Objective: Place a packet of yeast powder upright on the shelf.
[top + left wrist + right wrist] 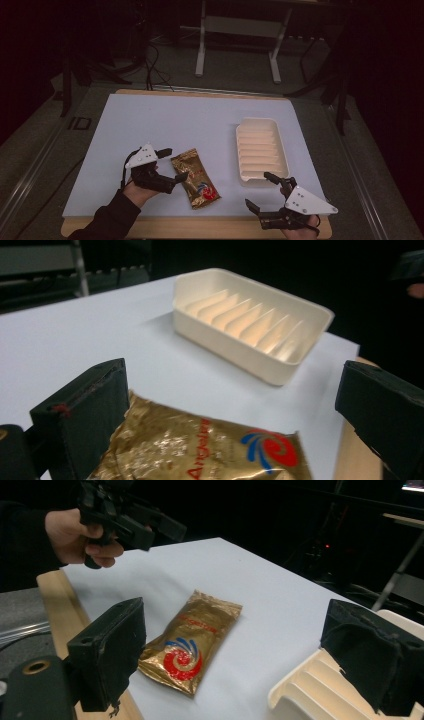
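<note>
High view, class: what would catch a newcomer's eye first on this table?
The shiny gold packet lies flat near the front of the pale blue mat, beside the open left hand-held gripper. To its right sits an empty cream ribbed tray, with the open right hand-held gripper just in front.

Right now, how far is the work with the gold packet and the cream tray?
Nothing looks finished yet. The gold packet lies flat on the white sheet, left of the ribbed cream tray, which holds nothing. The left gripper sits open at the packet, jaws on either side of its top end, not closed. The right gripper is open near the tray's front corner. Any grasping and moving is still to come.
</note>
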Tool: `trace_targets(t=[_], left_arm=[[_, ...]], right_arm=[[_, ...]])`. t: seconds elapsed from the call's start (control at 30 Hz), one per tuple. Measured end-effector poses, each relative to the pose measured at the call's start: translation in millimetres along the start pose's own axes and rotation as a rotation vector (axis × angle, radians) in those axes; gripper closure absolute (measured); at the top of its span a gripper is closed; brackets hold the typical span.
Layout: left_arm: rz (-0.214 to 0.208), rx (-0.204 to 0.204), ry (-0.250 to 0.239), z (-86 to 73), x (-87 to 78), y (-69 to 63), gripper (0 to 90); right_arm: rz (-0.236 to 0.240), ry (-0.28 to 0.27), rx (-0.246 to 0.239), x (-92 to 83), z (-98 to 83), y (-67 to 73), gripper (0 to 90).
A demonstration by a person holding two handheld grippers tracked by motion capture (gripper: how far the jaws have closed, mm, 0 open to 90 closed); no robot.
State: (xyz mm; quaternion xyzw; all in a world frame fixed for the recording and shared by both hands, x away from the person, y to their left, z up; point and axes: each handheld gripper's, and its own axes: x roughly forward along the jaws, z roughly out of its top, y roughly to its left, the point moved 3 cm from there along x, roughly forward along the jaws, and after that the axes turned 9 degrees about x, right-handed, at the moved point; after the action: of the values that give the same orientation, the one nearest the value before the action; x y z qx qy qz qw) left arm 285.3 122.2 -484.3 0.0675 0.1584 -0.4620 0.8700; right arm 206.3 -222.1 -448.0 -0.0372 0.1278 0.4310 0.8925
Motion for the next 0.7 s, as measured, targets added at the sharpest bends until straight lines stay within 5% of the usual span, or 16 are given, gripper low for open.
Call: trace_targets(t=[0.4,0.7], left_arm=[[0.075,-0.064,0.115,-26.4,32.4,32.9,7.5],[0.109,-0.118,0.190,-40.8,47.4,43.9,19.1]], right_arm=[[-0.005,-0.003,0.019,-1.9,-0.8,-3.5,10.8],[0.006,0.010,0.023,-0.4,-2.4,-3.2,10.9]])
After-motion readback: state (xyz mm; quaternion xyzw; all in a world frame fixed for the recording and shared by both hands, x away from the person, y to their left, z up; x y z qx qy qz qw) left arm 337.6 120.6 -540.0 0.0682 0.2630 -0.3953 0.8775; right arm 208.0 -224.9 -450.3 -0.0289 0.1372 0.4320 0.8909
